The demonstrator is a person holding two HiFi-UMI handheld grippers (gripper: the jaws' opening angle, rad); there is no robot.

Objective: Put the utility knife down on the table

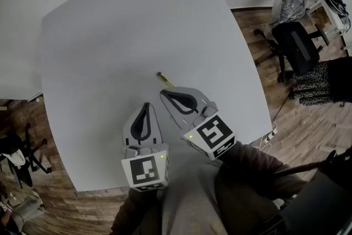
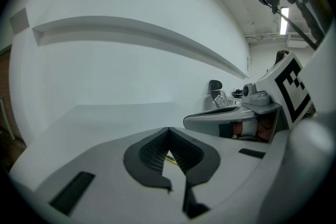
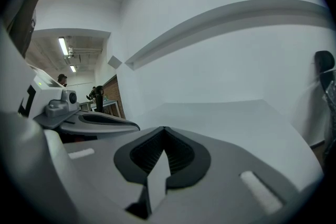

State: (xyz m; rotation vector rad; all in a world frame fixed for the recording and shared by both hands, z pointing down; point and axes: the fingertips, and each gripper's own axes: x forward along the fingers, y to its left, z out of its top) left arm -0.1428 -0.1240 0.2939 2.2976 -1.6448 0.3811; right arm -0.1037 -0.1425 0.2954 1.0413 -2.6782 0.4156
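A yellow utility knife (image 1: 165, 80) lies on the white table (image 1: 132, 25), just past the tip of my right gripper (image 1: 164, 93); its near end runs in under that tip. The right gripper (image 3: 164, 132) has its jaws shut with nothing showing between them. My left gripper (image 1: 146, 104) hovers a little nearer and to the left, apart from the knife. Its jaws (image 2: 169, 132) are also shut, and a thin yellow sliver (image 2: 169, 157) shows through the slit below the pads. Each gripper appears in the other's view: the right gripper (image 2: 226, 115) and the left gripper (image 3: 100, 120).
The table's front edge (image 1: 181, 173) is close to the person's body. Black office chairs (image 1: 296, 47) and a patterned rug (image 1: 311, 85) stand on the wooden floor to the right. Another chair base (image 1: 25, 151) sits at the left.
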